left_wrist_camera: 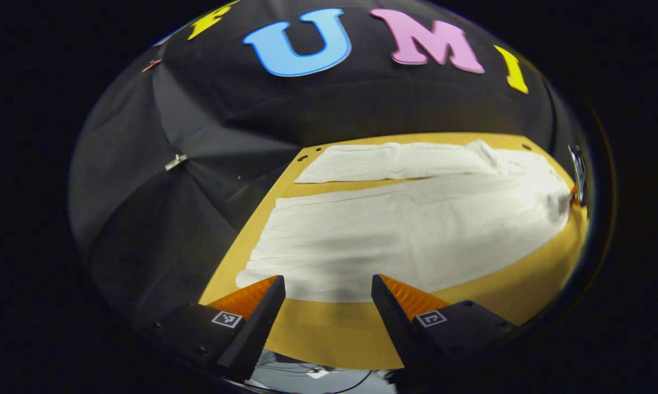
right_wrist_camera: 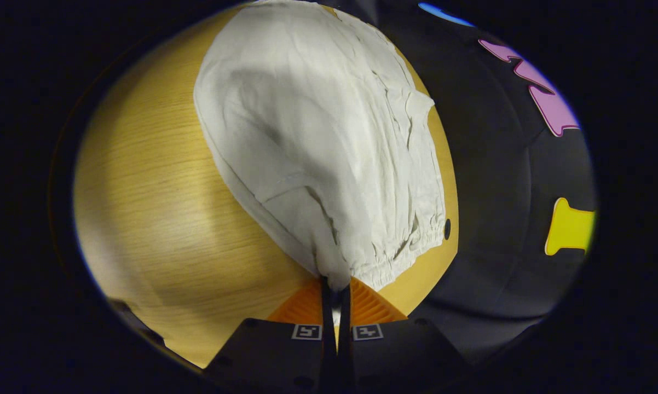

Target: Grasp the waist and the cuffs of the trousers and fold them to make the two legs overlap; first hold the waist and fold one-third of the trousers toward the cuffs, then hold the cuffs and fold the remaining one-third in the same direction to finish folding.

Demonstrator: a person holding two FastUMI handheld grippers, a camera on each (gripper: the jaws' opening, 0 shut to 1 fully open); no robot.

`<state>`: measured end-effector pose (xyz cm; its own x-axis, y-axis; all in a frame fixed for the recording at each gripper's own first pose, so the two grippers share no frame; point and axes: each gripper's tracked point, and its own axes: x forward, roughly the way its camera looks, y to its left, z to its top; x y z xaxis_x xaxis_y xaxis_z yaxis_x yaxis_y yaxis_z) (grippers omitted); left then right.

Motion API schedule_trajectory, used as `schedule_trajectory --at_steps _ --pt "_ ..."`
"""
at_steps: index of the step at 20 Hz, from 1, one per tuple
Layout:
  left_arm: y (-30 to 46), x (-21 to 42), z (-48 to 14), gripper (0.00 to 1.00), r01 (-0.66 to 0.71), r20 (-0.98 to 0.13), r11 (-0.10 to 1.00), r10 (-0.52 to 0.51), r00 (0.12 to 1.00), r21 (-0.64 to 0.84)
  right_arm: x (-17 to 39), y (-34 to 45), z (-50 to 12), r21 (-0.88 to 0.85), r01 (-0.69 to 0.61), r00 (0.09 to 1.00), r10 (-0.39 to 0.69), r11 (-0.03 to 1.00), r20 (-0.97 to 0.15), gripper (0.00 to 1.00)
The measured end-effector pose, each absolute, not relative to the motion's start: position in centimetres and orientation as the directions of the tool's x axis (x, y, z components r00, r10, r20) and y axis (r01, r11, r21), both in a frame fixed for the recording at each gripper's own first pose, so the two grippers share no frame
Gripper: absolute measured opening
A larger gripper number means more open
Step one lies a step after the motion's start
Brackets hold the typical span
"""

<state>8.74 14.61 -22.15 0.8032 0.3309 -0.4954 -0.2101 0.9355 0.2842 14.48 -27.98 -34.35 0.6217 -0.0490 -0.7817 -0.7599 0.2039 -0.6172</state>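
Note:
White trousers (left_wrist_camera: 405, 224) lie spread on a wooden table (left_wrist_camera: 329, 328), the two legs side by side and reaching toward the left in the left gripper view. My left gripper (left_wrist_camera: 328, 290) hovers open just short of the near leg's edge, nothing between its fingers. In the right gripper view the trousers (right_wrist_camera: 318, 142) stretch away from me, and the gathered elastic waist (right_wrist_camera: 400, 251) is at the near end. My right gripper (right_wrist_camera: 335, 293) is shut on the waist's corner, with a pinch of white cloth between the fingers. The right gripper (left_wrist_camera: 578, 175) also shows small at the far right in the left gripper view.
The black cloth wall (left_wrist_camera: 197, 180) hangs close behind the table's far and side edges. Bare wood (right_wrist_camera: 154, 208) lies to the left of the trousers in the right gripper view. A small dark hole (right_wrist_camera: 447, 229) sits near the table edge by the waist.

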Motion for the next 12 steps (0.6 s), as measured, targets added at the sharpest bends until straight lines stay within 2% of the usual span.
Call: schedule_trajectory --at_steps 1,2,5,8,12 --pt "15.8 8.8 -22.6 0.99 -0.172 -0.498 0.925 0.331 0.801 0.337 14.2 -27.7 -34.1 -0.608 -0.770 0.612 -0.045 0.193 -0.790 0.16" --pt "17.3 8.9 -22.9 0.99 -0.141 -0.499 0.913 0.332 0.801 0.382 14.2 -27.7 -34.0 -0.601 -0.776 0.605 -0.044 0.191 -0.795 0.05" --pt "22.8 9.6 -23.2 0.98 -0.062 -0.504 0.861 0.352 0.789 0.504 14.3 -27.8 -34.0 -0.596 -0.784 0.597 -0.053 0.174 -0.801 0.05" --pt "27.1 9.6 -25.0 0.99 0.036 -0.571 0.840 0.335 0.750 0.541 14.1 -27.7 -34.0 -0.591 -0.791 0.588 -0.070 0.156 -0.806 0.05" --pt "30.2 10.1 -27.4 0.98 0.292 -0.644 0.704 0.300 0.704 0.647 14.2 -27.8 -33.9 -0.585 -0.802 0.578 -0.089 0.124 -0.811 0.05"
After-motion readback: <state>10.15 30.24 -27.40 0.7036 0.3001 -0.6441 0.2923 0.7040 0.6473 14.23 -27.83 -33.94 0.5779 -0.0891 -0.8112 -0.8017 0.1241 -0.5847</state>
